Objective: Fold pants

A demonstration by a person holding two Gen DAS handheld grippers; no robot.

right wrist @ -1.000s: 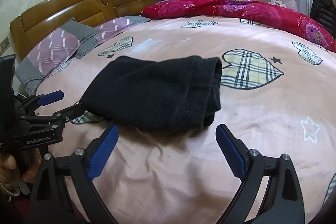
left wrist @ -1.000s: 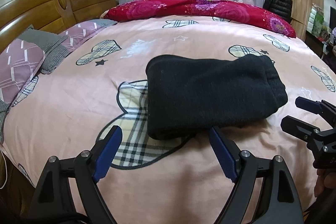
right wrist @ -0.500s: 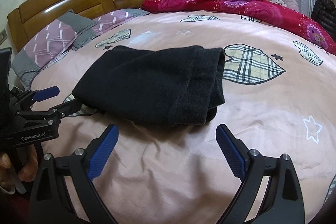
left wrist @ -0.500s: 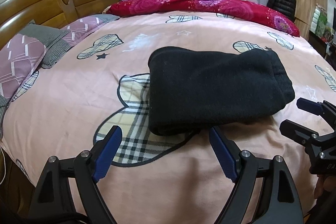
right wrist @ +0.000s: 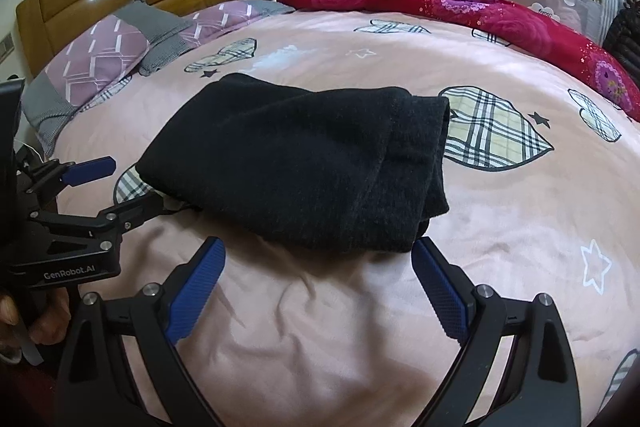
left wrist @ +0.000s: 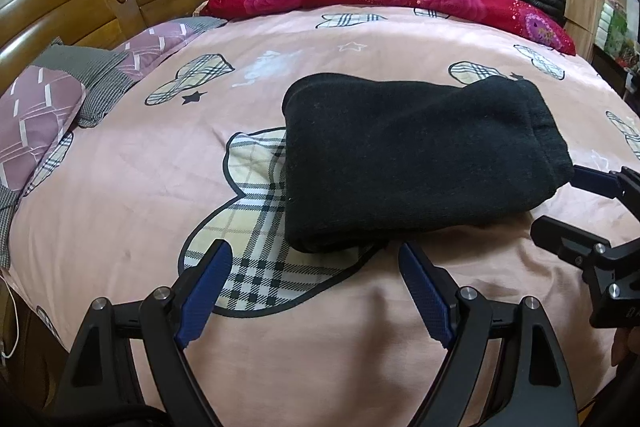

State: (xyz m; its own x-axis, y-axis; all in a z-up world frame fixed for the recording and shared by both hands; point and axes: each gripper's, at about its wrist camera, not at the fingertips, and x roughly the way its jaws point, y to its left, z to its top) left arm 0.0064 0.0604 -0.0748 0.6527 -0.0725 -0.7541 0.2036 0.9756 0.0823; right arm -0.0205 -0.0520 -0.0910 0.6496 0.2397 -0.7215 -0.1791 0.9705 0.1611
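We read "GenRobot.AI" in white on the body of the left tongs (right wrist: 100, 183), seen at the left edge of the right wrist view; no other writing is legible to us. The pants (left wrist: 404, 163) lie folded into a thick black bundle on the pink bed (left wrist: 132, 187), partly over a plaid heart print (left wrist: 256, 227), with the ribbed waistband at the bundle's right end. Both tongs stand apart and hold nothing: the left tongs (left wrist: 316, 287) sit just short of the bundle's near edge, and the right tongs (right wrist: 316, 283) likewise at its right corner. The fisheye rim cuts off the pillows (right wrist: 96, 63) at left, and the writing on the boxes (left wrist: 616, 31) at far right is too small for us to read.
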